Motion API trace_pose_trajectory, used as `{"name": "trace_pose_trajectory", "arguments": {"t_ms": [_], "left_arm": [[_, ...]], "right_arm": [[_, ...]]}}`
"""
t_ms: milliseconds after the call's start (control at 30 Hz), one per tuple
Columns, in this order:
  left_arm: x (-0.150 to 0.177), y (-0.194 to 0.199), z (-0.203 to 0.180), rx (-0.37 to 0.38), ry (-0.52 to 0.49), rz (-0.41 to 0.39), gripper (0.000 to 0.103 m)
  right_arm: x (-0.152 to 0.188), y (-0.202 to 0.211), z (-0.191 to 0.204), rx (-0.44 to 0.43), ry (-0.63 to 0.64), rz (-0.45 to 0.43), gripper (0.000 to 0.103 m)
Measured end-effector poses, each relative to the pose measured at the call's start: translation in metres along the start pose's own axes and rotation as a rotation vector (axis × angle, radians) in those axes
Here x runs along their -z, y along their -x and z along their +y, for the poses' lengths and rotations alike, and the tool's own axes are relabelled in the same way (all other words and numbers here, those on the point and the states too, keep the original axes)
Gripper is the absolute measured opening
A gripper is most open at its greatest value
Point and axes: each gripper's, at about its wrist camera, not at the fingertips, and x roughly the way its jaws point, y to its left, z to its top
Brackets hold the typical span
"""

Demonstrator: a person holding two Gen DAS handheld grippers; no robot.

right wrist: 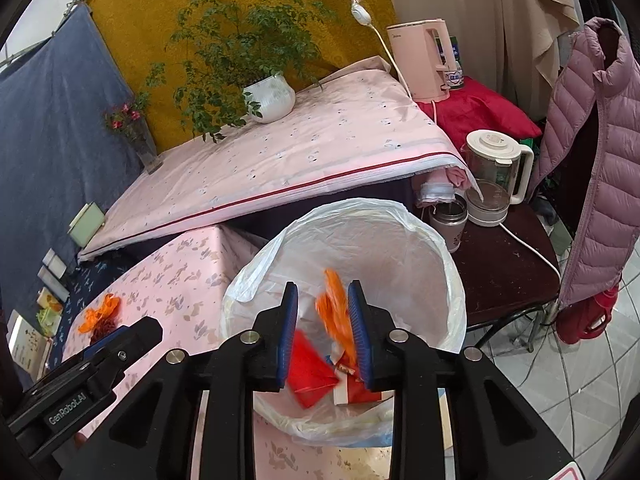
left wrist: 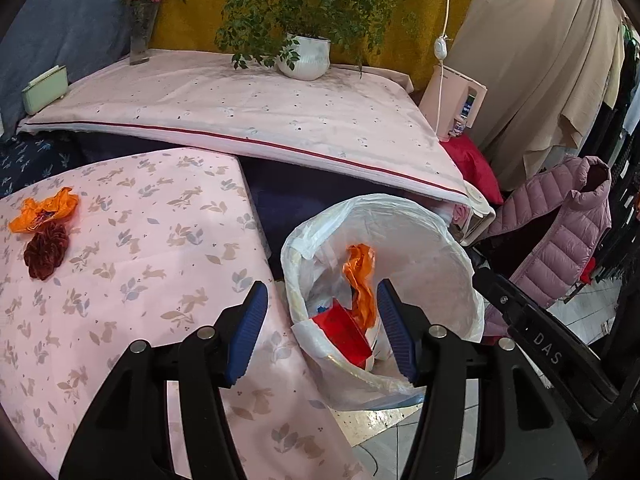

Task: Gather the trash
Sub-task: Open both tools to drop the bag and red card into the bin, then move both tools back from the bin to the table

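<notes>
Both tongs gape: right tongs (right wrist: 323, 332) over the bin (right wrist: 448, 280), orange wrapper (right wrist: 334, 312) blurred between; left tongs (left wrist: 320, 332) beside.

Black plastic tongs (left wrist: 322, 330), blue ribbed pads (left wrist: 247, 332); silver pivot screws (white "DAS", "GenRobot.AI" lettering).

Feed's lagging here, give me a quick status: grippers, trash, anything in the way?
Left gripper open, empty. Right gripper open over bin, orange wrapper between its fingers, blurred. Orange scrap and dark red wad remain on table. Nothing blocking.
</notes>
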Motion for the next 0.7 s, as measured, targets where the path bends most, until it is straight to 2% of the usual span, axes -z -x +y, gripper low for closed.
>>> {"name": "trace_pose_trajectory", "arguments": {"t_ms": [200,533,700], "left_arm": [[0.005,0.002,0.015,-0.029,0.021,0.002,0.054],[0.010,0.012,0.050,-0.092,0.077,-0.009,0.054],[0.013,0.020,0.070,-0.120,0.110,-0.020,0.056]], "right_arm": [[0.007,-0.001,0.010,-0.010,0.019,0.016,0.028],[0.015,0.003,0.040,-0.033,0.074,0.020,0.040],[0.019,0.004,0.059,-0.049,0.102,0.025,0.042]]}}
